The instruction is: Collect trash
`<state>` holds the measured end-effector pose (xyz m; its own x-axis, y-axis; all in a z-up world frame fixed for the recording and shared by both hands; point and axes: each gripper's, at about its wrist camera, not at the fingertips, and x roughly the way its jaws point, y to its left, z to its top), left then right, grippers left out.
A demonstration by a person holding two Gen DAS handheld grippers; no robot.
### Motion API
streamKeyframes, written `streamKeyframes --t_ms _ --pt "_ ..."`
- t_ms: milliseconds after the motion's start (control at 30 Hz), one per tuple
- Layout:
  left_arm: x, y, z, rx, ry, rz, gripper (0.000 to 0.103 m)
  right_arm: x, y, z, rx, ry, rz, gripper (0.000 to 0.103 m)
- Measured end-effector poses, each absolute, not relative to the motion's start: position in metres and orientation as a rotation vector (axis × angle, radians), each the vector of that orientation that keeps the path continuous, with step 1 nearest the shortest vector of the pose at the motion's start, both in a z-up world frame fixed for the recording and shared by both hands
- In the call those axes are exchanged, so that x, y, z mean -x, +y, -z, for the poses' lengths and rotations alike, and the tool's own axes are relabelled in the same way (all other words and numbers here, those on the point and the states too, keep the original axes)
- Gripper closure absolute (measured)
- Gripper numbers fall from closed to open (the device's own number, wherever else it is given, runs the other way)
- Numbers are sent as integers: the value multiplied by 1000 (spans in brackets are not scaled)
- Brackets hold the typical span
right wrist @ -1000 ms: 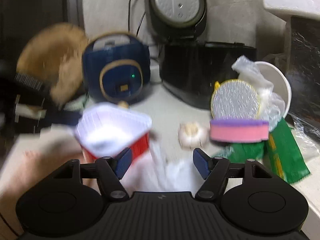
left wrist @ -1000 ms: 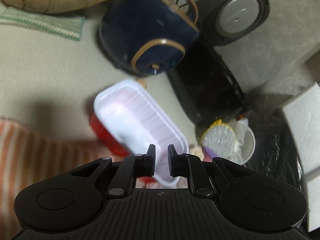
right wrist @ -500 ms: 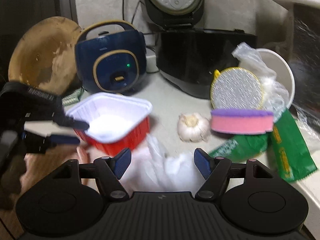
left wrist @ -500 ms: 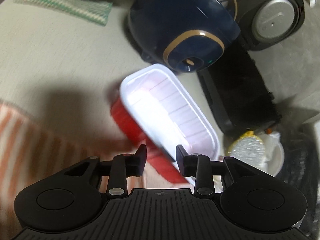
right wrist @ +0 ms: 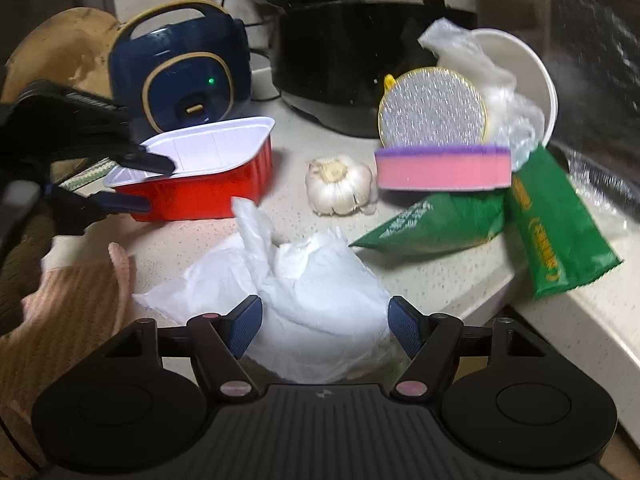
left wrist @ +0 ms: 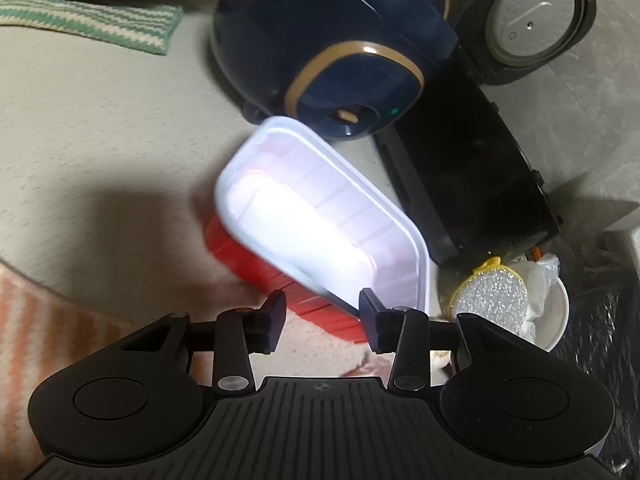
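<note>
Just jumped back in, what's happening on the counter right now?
A person is clearing trash with two handheld grippers. The left gripper is opening around the near rim of the red tray, which sits on the counter with its white liner. The right gripper hangs open over the crumpled white plastic bag, not gripping it yet.

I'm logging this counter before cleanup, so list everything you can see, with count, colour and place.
Food tray: one, red with white lining, counter left.
Crumpled plastic bag: one, white, counter front.
Garlic bulb: one, whitish, centre.
Sponge: one, pink and purple, right.
Round scrubber: one, silver, yellow-edged, above sponge.
Bowl: one, white, right, holding clear plastic.
Packets: two, green, right edge.
Blue cooker: one, navy and gold, back left.
Black appliance: one, back centre.
Left gripper: jaws opening around tray rim.
Right gripper: open, over bag.
</note>
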<state>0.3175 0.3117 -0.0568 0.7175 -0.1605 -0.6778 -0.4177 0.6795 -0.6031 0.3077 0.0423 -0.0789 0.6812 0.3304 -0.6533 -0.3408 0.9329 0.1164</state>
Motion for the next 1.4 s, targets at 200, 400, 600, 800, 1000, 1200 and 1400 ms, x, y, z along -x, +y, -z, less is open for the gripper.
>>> streamKeyframes --t_ms 200,400,600,800,1000,1200,1400 --pt "-298 332 50 878 756 -167 59 -312 49 69 -6 694 -436 33" --pt "-279 341 38 872 729 -117 59 -349 39 27 -147 641 -492 27" --pt "-260 342 46 900 732 -49 59 -418 69 13 -160 695 -510 42" --pt "-231 357 62 1001 684 -67 59 -436 104 38 -123 853 -566 82" --pt "-232 364 59 1070 649 -87 59 -383 114 42 -133 914 -760 82" --pt "-249 346 55 909 716 -245 55 -335 103 29 -47 817 -808 62" --pt "-258 335 54 865 701 -241 55 -307 71 37 199 605 -551 31"
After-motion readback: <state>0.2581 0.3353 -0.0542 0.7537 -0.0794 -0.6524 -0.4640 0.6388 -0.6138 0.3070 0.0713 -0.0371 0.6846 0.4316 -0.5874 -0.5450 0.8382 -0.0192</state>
